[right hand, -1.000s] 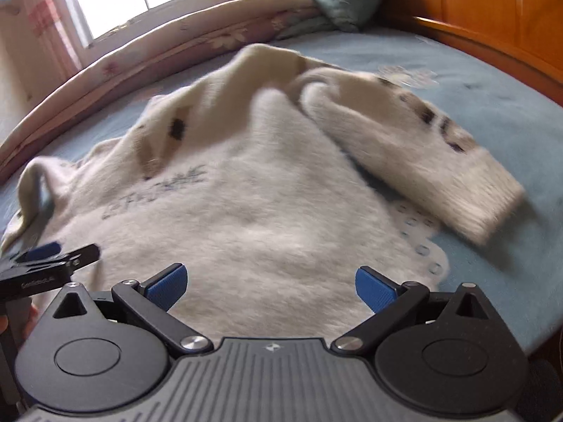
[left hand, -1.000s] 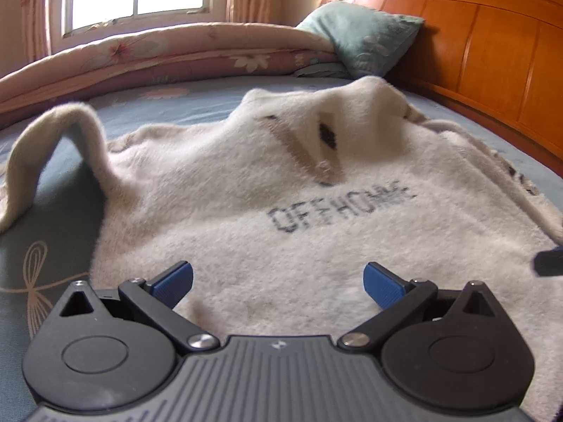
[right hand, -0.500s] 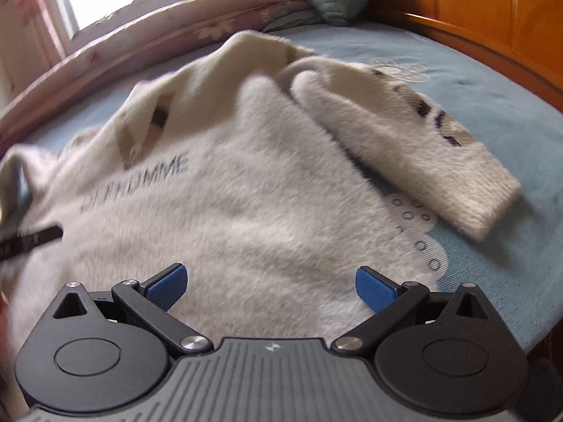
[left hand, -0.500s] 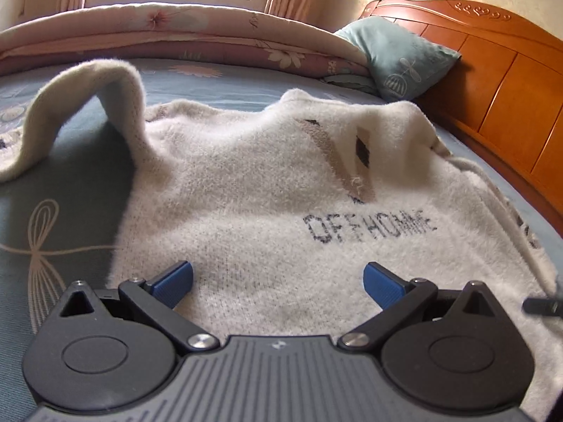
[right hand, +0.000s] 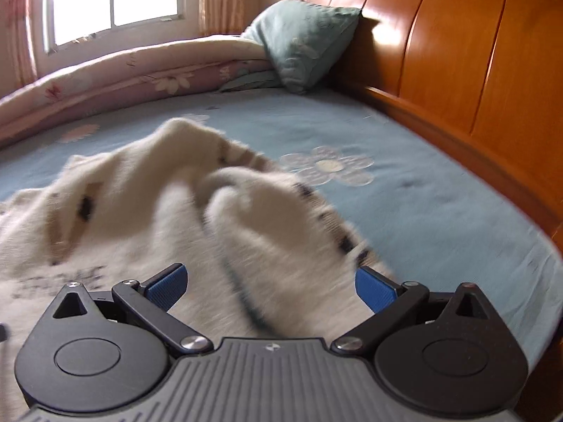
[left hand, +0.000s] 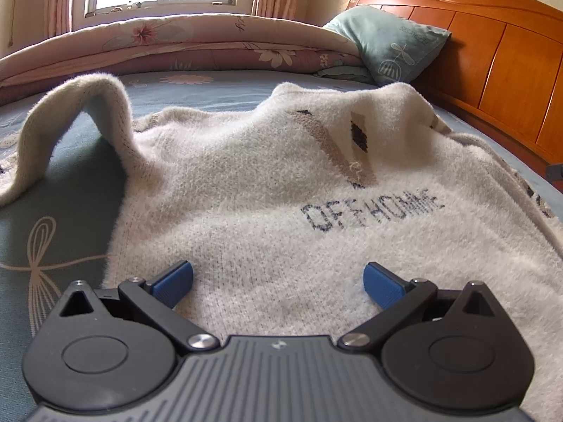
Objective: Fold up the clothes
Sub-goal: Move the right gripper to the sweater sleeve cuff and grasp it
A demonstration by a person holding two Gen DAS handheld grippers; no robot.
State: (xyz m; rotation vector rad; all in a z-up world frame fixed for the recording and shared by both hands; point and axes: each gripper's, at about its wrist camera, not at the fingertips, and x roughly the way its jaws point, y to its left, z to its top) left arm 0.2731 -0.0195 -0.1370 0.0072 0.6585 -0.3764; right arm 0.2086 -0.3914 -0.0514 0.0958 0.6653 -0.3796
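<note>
The fuzzy sweater (left hand: pixel 267 190) is lying soft and floppy on the bed (right hand: pixel 404 204) (likely light); both grippers' jaws are gaping, empty; its sleeve (right hand: pixel 281 218) looks best pinched near the cuff.

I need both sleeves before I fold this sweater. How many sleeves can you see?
2. One sleeve arches up off the bed at the sweater's left side; the other sleeve lies blurred at its right edge, toward the headboard.

Bare blue sheet (right hand: pixel 440 211) lies open to the right of the sweater (left hand: pixel 281 193) as far as the wooden headboard (right hand: pixel 475 70). On the far side, a rolled quilt (left hand: pixel 176 45) and a pillow (left hand: pixel 387 45) block the way — the humped sleeve (left hand: pixel 81 116) stands up at left.
</note>
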